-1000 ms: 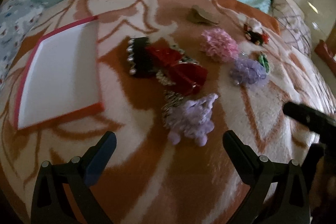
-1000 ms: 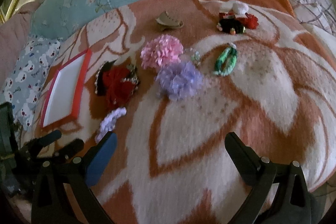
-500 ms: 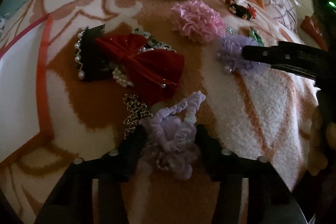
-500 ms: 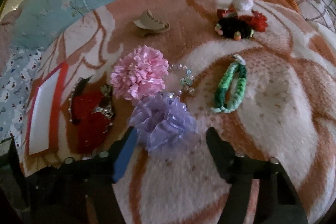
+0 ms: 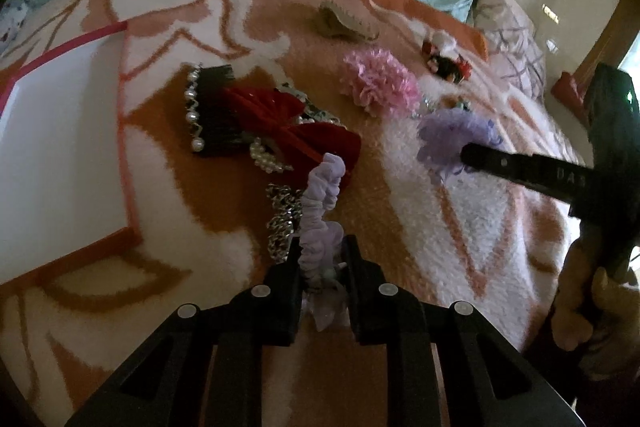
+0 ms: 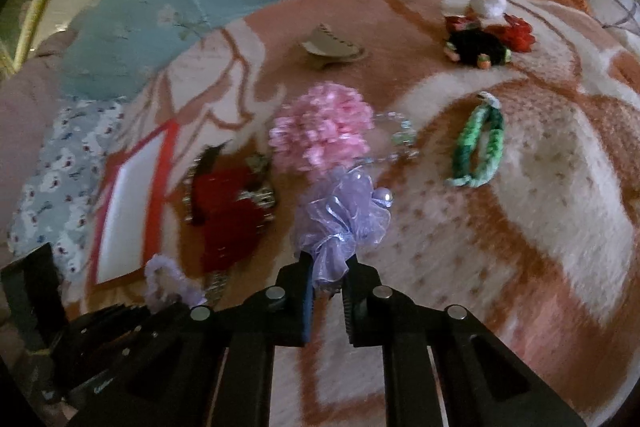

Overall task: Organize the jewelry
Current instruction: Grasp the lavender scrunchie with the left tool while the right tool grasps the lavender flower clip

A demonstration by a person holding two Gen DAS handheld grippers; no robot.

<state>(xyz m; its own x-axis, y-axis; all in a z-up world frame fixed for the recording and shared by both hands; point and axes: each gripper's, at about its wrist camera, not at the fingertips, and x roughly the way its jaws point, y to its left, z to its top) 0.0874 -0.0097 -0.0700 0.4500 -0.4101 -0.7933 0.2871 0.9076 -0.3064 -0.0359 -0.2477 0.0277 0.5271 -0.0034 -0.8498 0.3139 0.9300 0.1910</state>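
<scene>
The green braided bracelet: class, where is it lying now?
In the right wrist view, the green braided bracelet lies right of the pink flower, below the black-and-red ornament.

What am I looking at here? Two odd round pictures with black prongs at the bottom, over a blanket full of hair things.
No robot: a person holds a two-finger gripper in each hand, each with a wide-angle camera looking along its fingers. One picture is from the left gripper, which has just closed on a lilac scrunchie. The other is from the right gripper, just closed on a purple flower. On the blanket lie a pink flower, a red bow, a green braided band, a beige hair claw and a tray.
</scene>
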